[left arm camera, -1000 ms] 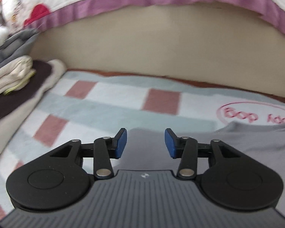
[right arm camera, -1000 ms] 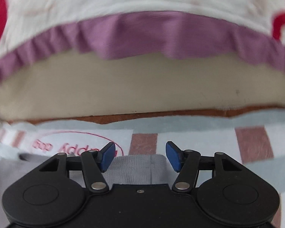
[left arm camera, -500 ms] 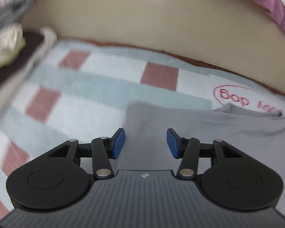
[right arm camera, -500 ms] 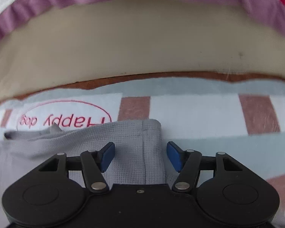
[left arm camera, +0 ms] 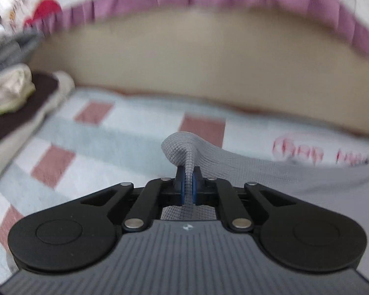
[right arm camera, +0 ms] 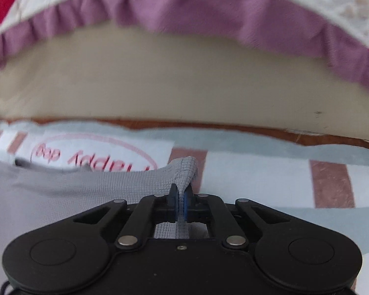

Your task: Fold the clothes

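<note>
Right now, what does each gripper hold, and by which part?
Both hold the grey garment: left gripper pinches its left corner, right gripper its right corner.

Support surface: checked blanket (left arm camera: 125,132) in pale blue, white and dusty red, bearing a red oval logo (right arm camera: 93,154); grey garment (left arm camera: 295,179) lies on it; folded clothes pile (left arm camera: 14,98) rests at its left edge.

Each camera sits just behind its own tool, looking forward and down, close over the checked blanket (left arm camera: 140,132). The left view faces the garment (left arm camera: 233,162) at its left corner, the right view at its right corner. Both share the red logo (right arm camera: 91,154) and beige wall (right arm camera: 184,78).
</note>
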A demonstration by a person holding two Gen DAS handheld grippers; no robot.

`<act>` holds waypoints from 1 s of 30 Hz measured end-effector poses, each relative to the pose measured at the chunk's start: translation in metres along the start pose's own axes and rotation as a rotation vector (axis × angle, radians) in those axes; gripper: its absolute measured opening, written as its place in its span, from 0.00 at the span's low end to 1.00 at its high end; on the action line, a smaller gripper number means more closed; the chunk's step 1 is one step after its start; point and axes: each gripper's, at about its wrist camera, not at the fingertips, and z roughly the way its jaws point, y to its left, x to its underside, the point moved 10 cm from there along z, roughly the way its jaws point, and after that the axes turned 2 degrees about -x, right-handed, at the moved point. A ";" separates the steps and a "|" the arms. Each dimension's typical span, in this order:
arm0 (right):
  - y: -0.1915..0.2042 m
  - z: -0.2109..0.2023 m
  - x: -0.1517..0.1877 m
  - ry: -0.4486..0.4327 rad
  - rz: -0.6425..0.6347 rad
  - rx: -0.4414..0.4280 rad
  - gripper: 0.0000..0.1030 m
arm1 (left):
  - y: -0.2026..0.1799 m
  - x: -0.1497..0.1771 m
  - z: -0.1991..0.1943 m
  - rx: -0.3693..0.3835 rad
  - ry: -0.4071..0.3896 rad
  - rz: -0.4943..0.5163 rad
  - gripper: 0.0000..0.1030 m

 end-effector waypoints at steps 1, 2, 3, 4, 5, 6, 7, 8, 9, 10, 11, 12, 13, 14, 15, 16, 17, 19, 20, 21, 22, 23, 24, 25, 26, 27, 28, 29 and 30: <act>-0.003 -0.003 -0.003 -0.019 0.012 0.000 0.03 | -0.002 -0.007 -0.003 -0.002 -0.032 0.016 0.05; -0.005 -0.003 -0.005 -0.026 0.020 0.000 0.03 | -0.005 -0.012 -0.003 -0.007 -0.051 0.033 0.05; -0.006 -0.001 -0.004 -0.015 0.015 0.002 0.03 | -0.007 -0.013 0.000 -0.013 -0.046 0.045 0.05; -0.006 0.002 -0.003 0.001 0.005 0.005 0.03 | -0.008 -0.009 0.009 -0.035 -0.012 0.058 0.06; -0.006 0.006 -0.001 0.011 -0.006 0.016 0.03 | -0.007 -0.003 0.019 -0.066 0.032 0.072 0.08; -0.005 0.011 0.001 0.020 -0.017 0.029 0.04 | -0.006 0.004 0.029 -0.097 0.076 0.086 0.10; -0.005 0.015 0.003 0.029 -0.024 0.041 0.05 | -0.003 0.010 0.037 -0.137 0.113 0.098 0.10; -0.007 0.018 0.004 0.035 -0.023 0.059 0.06 | 0.002 0.018 0.044 -0.182 0.146 0.109 0.10; -0.011 0.020 0.004 0.039 -0.021 0.080 0.09 | 0.008 0.021 0.045 -0.213 0.159 0.106 0.12; -0.015 0.020 0.003 0.033 -0.022 0.109 0.14 | 0.014 0.023 0.043 -0.236 0.159 0.093 0.15; -0.020 0.019 0.002 0.023 -0.025 0.142 0.14 | 0.021 0.023 0.037 -0.253 0.147 0.071 0.26; -0.025 0.017 0.000 0.002 -0.053 0.199 0.14 | 0.029 0.021 0.027 -0.267 0.127 0.044 0.47; -0.028 0.013 -0.004 -0.027 -0.127 0.298 0.16 | 0.035 0.023 0.017 -0.264 0.128 0.015 0.59; -0.029 0.009 -0.007 -0.051 -0.209 0.390 0.19 | 0.041 0.026 0.006 -0.253 0.140 -0.015 0.69; -0.027 0.004 -0.011 -0.073 -0.244 0.426 0.23 | 0.047 0.029 -0.005 -0.241 0.153 -0.044 0.69; -0.024 -0.001 -0.015 -0.095 -0.260 0.443 0.24 | 0.052 0.031 -0.017 -0.230 0.165 -0.073 0.69; -0.019 -0.005 -0.017 -0.110 -0.223 0.384 0.26 | 0.058 0.034 -0.028 -0.218 0.178 -0.103 0.68; -0.004 -0.013 -0.020 -0.131 -0.108 0.205 0.38 | 0.065 0.042 -0.051 -0.181 0.204 -0.150 0.68; 0.005 -0.015 -0.020 -0.130 -0.057 0.103 0.39 | 0.063 0.048 -0.063 -0.145 0.213 -0.149 0.68; 0.019 -0.016 -0.017 -0.112 -0.032 0.000 0.40 | 0.059 0.054 -0.076 -0.108 0.220 -0.142 0.69; 0.034 -0.017 -0.013 -0.091 -0.017 -0.101 0.43 | 0.055 0.061 -0.085 -0.082 0.232 -0.124 0.69; 0.049 -0.017 -0.008 -0.055 -0.010 -0.185 0.43 | 0.051 0.069 -0.092 -0.062 0.249 -0.100 0.69; 0.064 -0.016 -0.002 -0.013 -0.008 -0.262 0.44 | 0.051 0.077 -0.097 -0.088 0.272 -0.063 0.69; 0.080 -0.017 0.005 0.029 -0.005 -0.340 0.48 | 0.054 0.086 -0.101 -0.140 0.298 -0.017 0.69; 0.095 -0.018 0.011 0.071 -0.002 -0.417 0.50 | 0.056 0.095 -0.105 -0.192 0.325 0.028 0.69; 0.110 -0.020 0.019 0.113 0.010 -0.482 0.50 | 0.059 0.103 -0.110 -0.244 0.351 0.074 0.69; 0.124 -0.021 0.027 0.161 0.020 -0.530 0.51 | 0.069 0.112 -0.112 -0.363 0.394 0.142 0.69; 0.137 -0.021 0.039 0.218 0.013 -0.551 0.51 | 0.082 0.120 -0.112 -0.505 0.434 0.233 0.69; 0.147 -0.021 0.053 0.285 -0.012 -0.532 0.51 | 0.092 0.122 -0.114 -0.579 0.444 0.289 0.69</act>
